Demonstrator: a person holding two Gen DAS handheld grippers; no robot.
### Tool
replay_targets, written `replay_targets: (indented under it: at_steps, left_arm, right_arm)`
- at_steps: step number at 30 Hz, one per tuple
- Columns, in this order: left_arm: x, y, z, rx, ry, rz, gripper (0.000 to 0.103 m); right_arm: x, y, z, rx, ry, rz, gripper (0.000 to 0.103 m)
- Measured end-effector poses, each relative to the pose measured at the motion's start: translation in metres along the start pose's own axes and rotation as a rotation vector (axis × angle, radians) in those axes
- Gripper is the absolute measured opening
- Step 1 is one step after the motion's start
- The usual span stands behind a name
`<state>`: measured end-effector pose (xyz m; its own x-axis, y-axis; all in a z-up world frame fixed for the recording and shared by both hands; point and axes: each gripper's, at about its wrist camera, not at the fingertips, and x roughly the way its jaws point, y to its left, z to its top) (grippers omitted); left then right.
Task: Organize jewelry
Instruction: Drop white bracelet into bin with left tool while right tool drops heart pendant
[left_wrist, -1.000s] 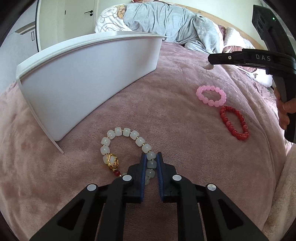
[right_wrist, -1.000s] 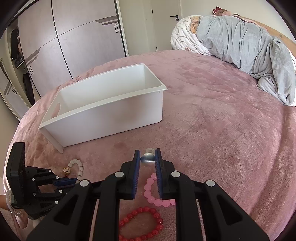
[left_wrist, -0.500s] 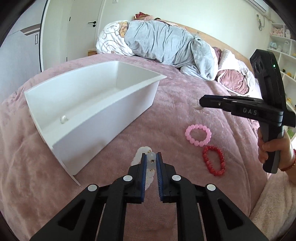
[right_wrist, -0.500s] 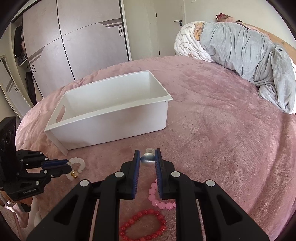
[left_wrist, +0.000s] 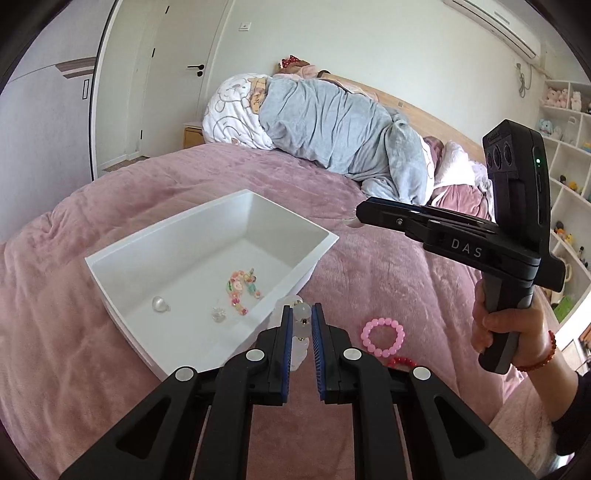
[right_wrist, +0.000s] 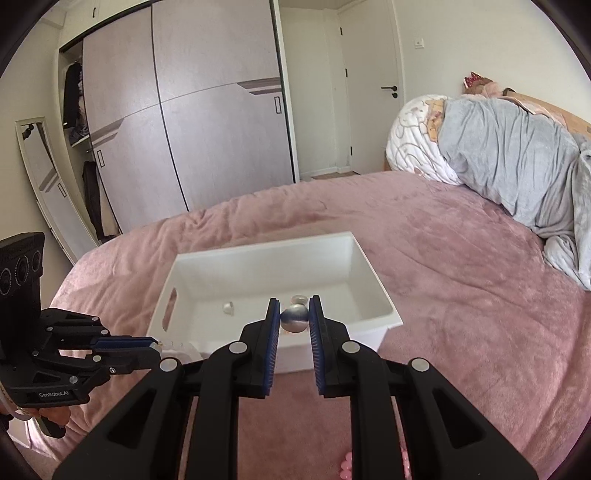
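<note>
White bin (left_wrist: 110, 275) sits on pink bed (left_wrist: 55, 332), couple clear pieces plus colourful bead string (left_wrist: 242, 291) already inside. Left gripper (left_wrist: 300, 325) jaws clenched on white bead bracelet (left_wrist: 301, 314), dangling just off bin's near corner. Pink bracelet (left_wrist: 383, 332) and red bracelet (left_wrist: 402, 361) lie on blanket, touching. Right gripper (right_wrist: 294, 317) jaws clamped on small silvery bead (right_wrist: 294, 316), hovering by bin's front wall.

A bin (left_wrist: 110, 266) sits on the bed (left_wrist: 369, 280), small trinkets (left_wrist: 242, 291) inside; two bracelets (left_wrist: 382, 332) lie right of it
</note>
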<state>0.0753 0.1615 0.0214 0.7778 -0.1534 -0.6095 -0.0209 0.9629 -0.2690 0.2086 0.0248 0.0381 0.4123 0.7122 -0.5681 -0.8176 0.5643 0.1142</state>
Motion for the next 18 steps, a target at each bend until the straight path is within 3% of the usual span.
replay_targets:
  at_steps: [6, 10, 18]
  left_arm:
    - [-0.018, -0.001, 0.028, 0.007, -0.035, 0.046, 0.015]
    - [-0.011, 0.009, 0.048, 0.008, -0.038, 0.129, 0.015]
    - [0.031, 0.047, 0.063, -0.011, 0.003, 0.24, 0.015]
  right_arm:
    - [0.013, 0.019, 0.025, -0.047, -0.043, 0.083, 0.017]
    - [0.031, 0.024, 0.036, -0.073, -0.042, 0.117, 0.017]
    - [0.078, 0.007, 0.012, -0.063, 0.041, 0.117, 0.017]
